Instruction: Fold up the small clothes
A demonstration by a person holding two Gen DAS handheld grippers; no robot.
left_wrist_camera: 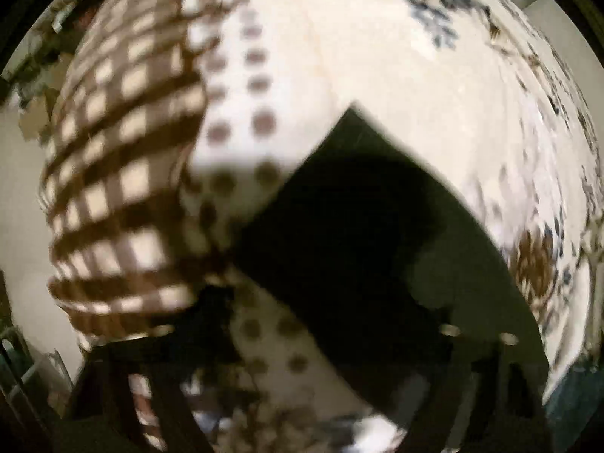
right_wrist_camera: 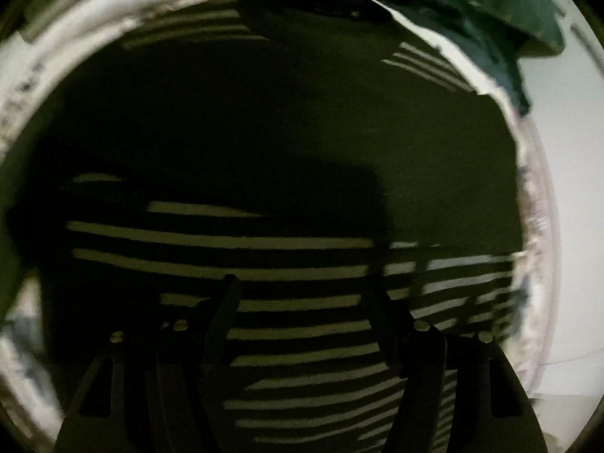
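Right tool (right_wrist_camera: 302, 294) open over striped garment (right_wrist_camera: 287, 241)

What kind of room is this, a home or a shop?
Probably a home, with laundry laid out on a patterned bedsheet, though I can't be sure. Several garments lie about: a brown checked cloth, a dark striped garment and a crumpled green garment.

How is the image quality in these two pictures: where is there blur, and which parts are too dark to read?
Left wrist view: strong motion blur smears the checked cloth and dotted cloth; the dark garment is featureless. Right wrist view: sharper but underexposed; the striped dark garment shows a shadow, and the right hand-held gripper stands open.
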